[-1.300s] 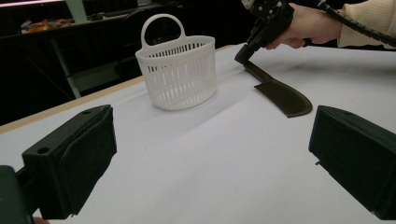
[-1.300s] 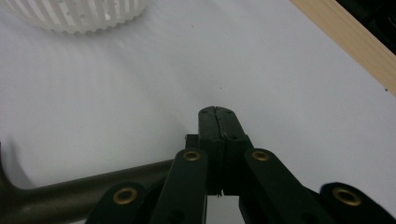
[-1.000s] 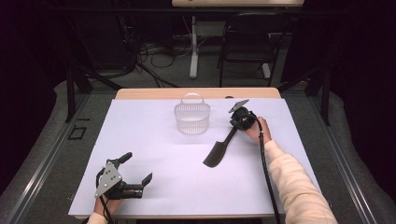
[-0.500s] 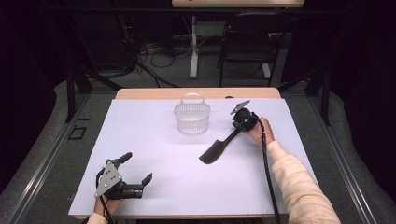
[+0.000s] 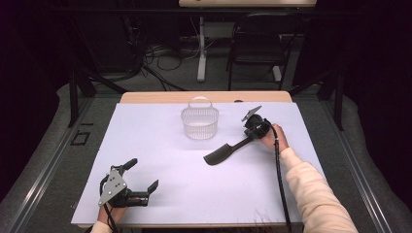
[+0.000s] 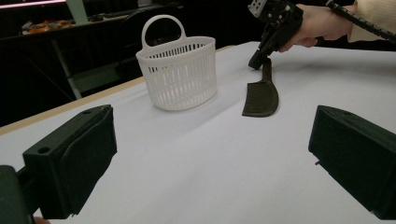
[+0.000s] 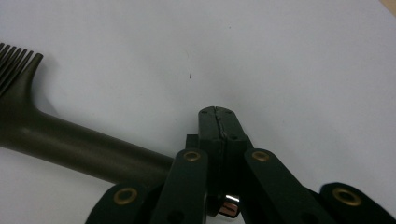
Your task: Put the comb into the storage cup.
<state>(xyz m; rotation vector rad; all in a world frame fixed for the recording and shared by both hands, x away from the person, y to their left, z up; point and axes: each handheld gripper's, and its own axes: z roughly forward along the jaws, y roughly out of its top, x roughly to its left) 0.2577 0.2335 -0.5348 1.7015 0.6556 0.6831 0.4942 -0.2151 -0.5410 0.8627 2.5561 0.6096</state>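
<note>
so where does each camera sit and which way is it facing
High view: above the person's side, looking forward and down on the table; both forearms enter below.
Left gripper view: rides the left claw, facing the basket and comb; its open jaws show.
Right gripper view: rides the right claw, looking down at the comb's handle; jaws closed.
All three share the comb.

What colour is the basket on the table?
The basket is white, with slatted walls; the left gripper view shows it best.
</note>
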